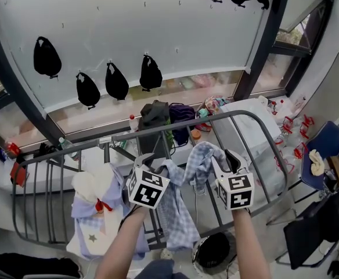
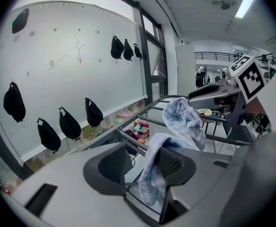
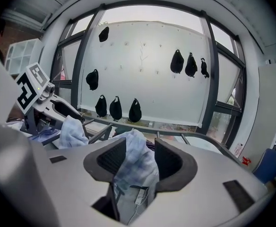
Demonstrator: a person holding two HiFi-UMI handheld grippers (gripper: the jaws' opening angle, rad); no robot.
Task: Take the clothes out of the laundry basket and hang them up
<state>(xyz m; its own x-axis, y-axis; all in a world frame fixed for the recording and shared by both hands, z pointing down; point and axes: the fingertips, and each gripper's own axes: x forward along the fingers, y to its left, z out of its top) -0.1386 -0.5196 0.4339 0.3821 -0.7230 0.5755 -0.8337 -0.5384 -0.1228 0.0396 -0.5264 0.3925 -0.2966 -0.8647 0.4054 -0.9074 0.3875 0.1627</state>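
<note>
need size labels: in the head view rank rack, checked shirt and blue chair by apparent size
rack
checked shirt
blue chair, smallest here, but it stands farther off, so unsure

A dark grey metal drying rack (image 1: 233,114) carries the laundry; its top rail curves round at the right and thin bars run across the frame. A blue-and-white checked garment (image 1: 178,211) is draped over the bars near the middle, one end bunched up on the bars and the rest hanging down between them. Well apart from it, on the rack's left part, lies a pale lilac garment (image 1: 91,217), spread loosely. On top of it rests a cream bundle (image 1: 91,185) (with a small red piece at its lower edge).
</note>
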